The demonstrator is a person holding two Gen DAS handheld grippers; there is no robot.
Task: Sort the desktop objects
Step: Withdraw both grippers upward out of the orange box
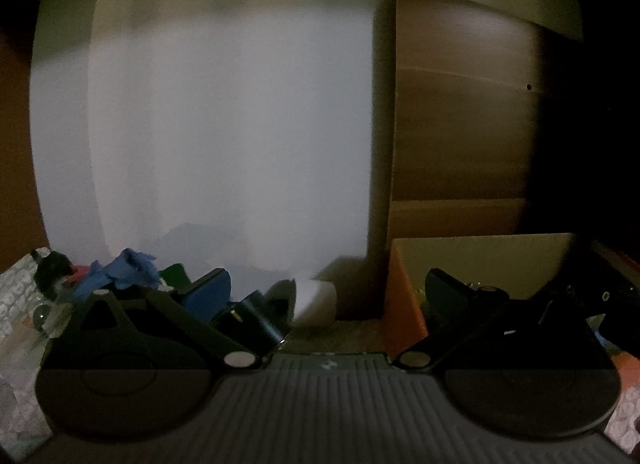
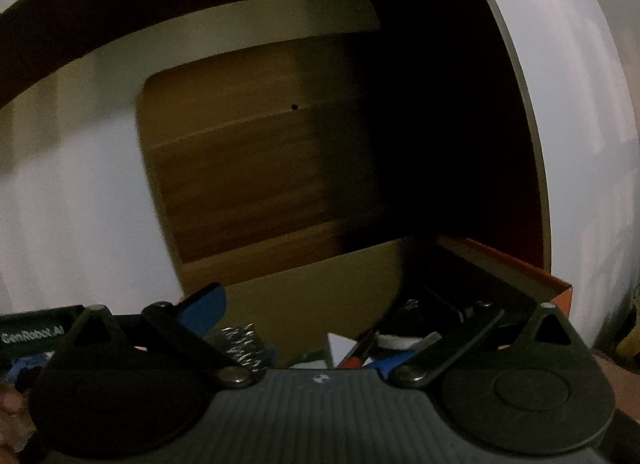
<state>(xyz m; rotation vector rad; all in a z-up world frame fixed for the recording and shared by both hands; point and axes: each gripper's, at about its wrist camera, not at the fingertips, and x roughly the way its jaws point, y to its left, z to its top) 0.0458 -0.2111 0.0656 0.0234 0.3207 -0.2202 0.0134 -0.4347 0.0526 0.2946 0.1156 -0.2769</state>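
In the left wrist view my left gripper point(image 1: 328, 284) stands open and holds nothing, its blue-padded finger point(image 1: 212, 292) far from the dark one. Beyond the gap lie a white cup-like item point(image 1: 316, 300) and a dark cylinder point(image 1: 256, 316). To its right an orange box point(image 1: 404, 304) with a cardboard inside stands on the desk. My right gripper point(image 2: 328, 304) is open wide over that orange box point(image 2: 552, 288), with nothing between its fingers. Below it in the box lie shiny metal clips point(image 2: 240, 344), a white scrap point(image 2: 340, 344) and red and blue pens point(image 2: 372, 360).
A crumpled blue cloth point(image 1: 128, 268) and a green item point(image 1: 174, 272) sit at the left, on a patterned table cover point(image 1: 16, 304). A white wall and a brown wooden cabinet point(image 1: 460, 123) stand behind. A dark green part with white lettering point(image 2: 32, 332) is at the right view's left edge.
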